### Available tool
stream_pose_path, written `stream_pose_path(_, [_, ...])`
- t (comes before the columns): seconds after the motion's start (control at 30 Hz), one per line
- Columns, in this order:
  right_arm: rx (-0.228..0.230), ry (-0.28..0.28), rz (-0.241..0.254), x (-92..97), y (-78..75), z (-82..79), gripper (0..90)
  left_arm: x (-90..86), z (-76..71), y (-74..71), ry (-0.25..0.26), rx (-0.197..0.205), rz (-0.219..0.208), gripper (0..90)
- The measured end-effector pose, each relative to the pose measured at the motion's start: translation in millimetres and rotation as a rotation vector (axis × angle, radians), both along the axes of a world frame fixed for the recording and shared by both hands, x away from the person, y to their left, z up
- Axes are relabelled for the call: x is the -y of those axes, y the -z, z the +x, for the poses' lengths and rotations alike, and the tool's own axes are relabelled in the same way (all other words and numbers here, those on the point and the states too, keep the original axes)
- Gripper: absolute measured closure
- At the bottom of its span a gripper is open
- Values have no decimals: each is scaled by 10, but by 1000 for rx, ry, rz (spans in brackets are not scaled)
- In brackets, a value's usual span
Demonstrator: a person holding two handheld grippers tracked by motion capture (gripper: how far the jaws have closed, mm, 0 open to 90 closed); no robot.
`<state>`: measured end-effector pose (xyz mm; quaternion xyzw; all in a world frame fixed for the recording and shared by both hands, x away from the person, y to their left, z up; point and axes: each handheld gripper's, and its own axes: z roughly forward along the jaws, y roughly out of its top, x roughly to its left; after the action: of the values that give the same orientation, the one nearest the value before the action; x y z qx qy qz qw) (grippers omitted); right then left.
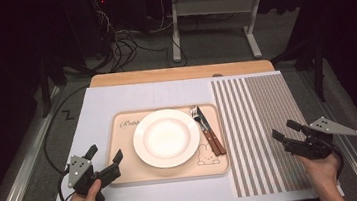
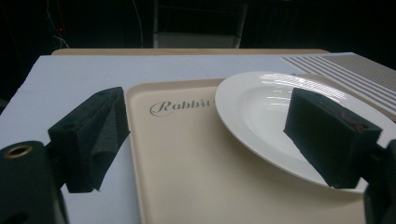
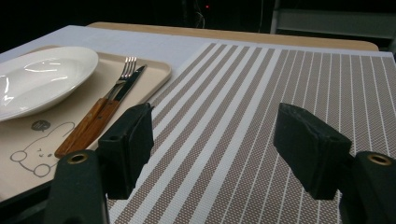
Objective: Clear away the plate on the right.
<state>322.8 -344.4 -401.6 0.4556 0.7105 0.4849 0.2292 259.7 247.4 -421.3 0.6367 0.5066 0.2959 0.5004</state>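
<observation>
My left gripper [image 1: 106,157], jaws open and empty, flanks the tray's [image 1: 124,174] edge beside the white plate [image 1: 166,137]; my right gripper [image 1: 284,131], jaws open and empty, hovers over the striped placemat [image 1: 258,132].

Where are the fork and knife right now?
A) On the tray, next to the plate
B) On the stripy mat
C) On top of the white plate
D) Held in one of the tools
A: the fork and knife lie side by side on the beige tray, just beside the white plate, off the striped mat, and both tools are open with nothing in them.
</observation>
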Motion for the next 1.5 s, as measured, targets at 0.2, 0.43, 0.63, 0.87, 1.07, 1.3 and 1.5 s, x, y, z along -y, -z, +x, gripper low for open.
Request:
stream_pose_path(0.2, [-3,25,9,53,51,4,296,-6,-4,-2,-3,0,0,143])
stream_pose_path(0.43, [-9,47,5,93,110,-4,283,-29,-5,-5,-12,0,-1,143])
stream_pose_path(0.63, [-12,72,4,131,146,5,267,-40,-5,-6,-16,-1,-5,143])
stream_pose_path(0.87, [-16,96,-2,160,189,8,265,-66,-7,-11,-24,1,-11,142])
stream_pose_path(1.07, [-24,113,7,199,217,12,258,-91,-10,-13,-31,1,-14,142])
stream_pose_path(1.3, [-30,128,2,238,253,11,250,-126,-15,-16,-44,2,-18,142])
stream_pose_path(1.5, [-29,138,-2,259,281,6,238,-159,-20,-21,-53,6,-21,142])
